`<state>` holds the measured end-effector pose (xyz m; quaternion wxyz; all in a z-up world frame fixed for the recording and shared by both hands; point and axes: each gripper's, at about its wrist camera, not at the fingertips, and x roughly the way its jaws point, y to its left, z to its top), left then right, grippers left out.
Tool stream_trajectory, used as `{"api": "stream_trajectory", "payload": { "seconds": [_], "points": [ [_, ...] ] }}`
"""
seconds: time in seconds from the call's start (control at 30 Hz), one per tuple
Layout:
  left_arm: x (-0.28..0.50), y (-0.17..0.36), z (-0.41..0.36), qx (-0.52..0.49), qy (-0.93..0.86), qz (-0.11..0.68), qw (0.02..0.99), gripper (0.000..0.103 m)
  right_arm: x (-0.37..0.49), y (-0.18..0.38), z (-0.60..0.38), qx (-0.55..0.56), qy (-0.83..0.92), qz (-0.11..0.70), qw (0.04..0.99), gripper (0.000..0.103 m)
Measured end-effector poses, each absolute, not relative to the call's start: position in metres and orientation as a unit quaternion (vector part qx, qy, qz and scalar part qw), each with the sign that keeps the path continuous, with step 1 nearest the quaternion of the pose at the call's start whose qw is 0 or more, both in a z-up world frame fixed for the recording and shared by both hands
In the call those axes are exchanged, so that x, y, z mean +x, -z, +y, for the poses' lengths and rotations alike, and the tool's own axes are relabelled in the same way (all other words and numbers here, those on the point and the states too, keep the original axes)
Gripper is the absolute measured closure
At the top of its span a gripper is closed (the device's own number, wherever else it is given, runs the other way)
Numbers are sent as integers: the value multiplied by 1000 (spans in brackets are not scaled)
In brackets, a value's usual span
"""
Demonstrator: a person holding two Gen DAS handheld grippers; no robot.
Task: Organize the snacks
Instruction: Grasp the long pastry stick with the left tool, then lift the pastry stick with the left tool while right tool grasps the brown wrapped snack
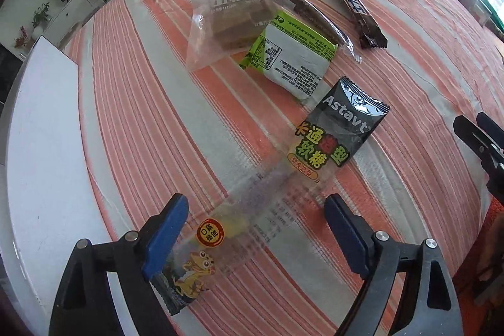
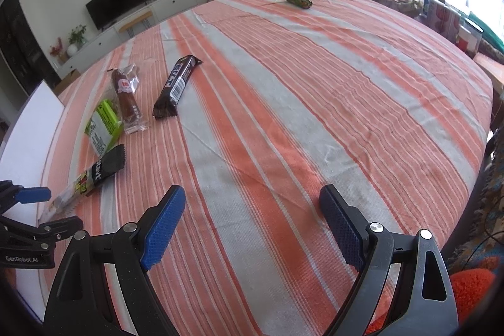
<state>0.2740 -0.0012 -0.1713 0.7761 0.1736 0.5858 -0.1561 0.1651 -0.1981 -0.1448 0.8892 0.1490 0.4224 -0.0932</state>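
The near end of the long clear gummy-candy packet with a cartoon frog and black top (image 1: 283, 178) slips behind the blue pad of the left gripper (image 1: 255, 232), so whether that pad touches it is unclear. The packet lies flat on the orange-and-white striped tablecloth (image 2: 283, 115), its long axis running from near left to far right, black end farthest. The left gripper's jaws stand wide on either side of it, not pressing it. The right gripper (image 2: 252, 225) hangs over bare cloth, jaws wide, holding nothing.

Beyond the packet lie four more snacks in a loose cluster: one clear bag of brown slabs (image 1: 226, 21), partly blurred, one green-and-white pouch (image 1: 293, 59), one brown sausage stick in clear wrap (image 1: 302, 8), one dark chocolate bar (image 1: 359, 14). One green roll (image 2: 298, 0) sits alone far off. A white board (image 1: 41, 147) is cut off at the left.
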Motion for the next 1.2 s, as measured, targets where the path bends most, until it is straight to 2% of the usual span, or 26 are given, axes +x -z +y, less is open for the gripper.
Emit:
{"api": "stream_trajectory", "payload": {
  "seconds": [0.03,0.1,0.23,0.33,0.4,0.53,0.7,0.9,1.07,1.2],
  "points": [
    [281,171,5,154,146,588,780,18,165,145,-199,153,91,421,889,13],
    [294,167,21,108,112,586,795,44,164,144,-201,158,89,419,890,13],
    [307,166,54,15,58,593,803,49,164,144,-201,152,92,421,889,13],
    [302,167,58,20,60,589,806,43,164,144,-202,155,91,420,889,13],
    [300,170,52,36,70,599,797,28,164,144,-202,157,90,420,889,13],
    [281,171,32,63,101,617,778,28,164,144,-202,156,90,420,889,13],
    [258,165,23,-5,197,650,734,29,163,144,-202,160,89,419,889,13],
    [250,168,24,36,154,604,781,28,164,144,-203,162,87,418,890,13],
    [225,173,13,73,129,558,816,22,163,144,-203,160,88,418,890,13],
    [215,178,21,55,97,524,845,4,164,144,-204,160,88,419,890,13]
  ]
}}
